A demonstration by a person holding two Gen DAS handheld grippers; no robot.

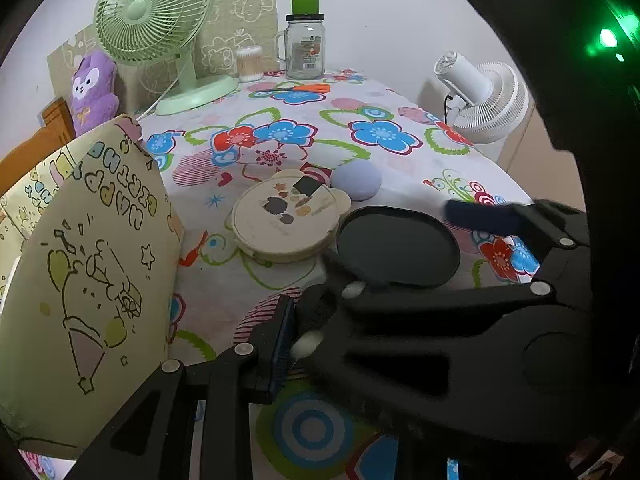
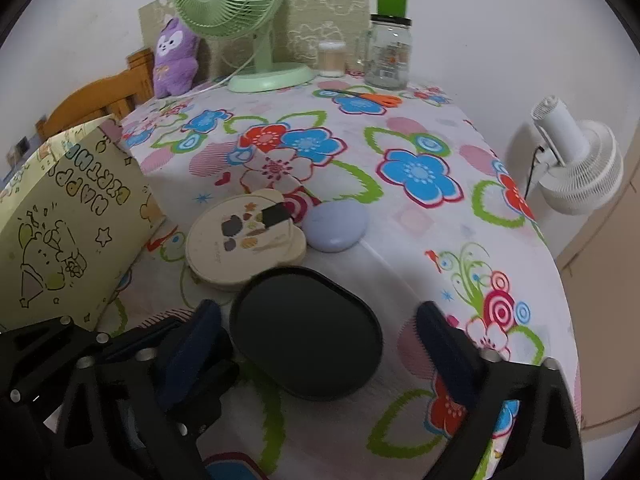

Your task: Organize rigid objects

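Observation:
A black oval dish (image 2: 308,332) lies on the flowered tablecloth (image 2: 400,240). My right gripper (image 2: 318,308) stands open astride it: the left pad is close to the rim and the right pad is clear of it. In the left wrist view the dish (image 1: 396,246) lies under the right gripper (image 1: 390,232), whose black body fills the right side. My left gripper (image 1: 316,312) is shut. Its left blue pad (image 1: 280,344) rests against a black part, and its other finger is hidden. A cream round tin (image 2: 240,240) and a lilac pebble-shaped case (image 2: 334,228) sit just beyond the dish.
A yellow birthday gift bag (image 2: 68,232) stands at the left. At the back are a green fan (image 2: 228,0), a purple plush (image 2: 176,56), a swab box (image 2: 331,58), a glass jar (image 2: 388,48) and orange scissors (image 2: 376,98). Past the table's right edge stands a white fan (image 2: 580,164).

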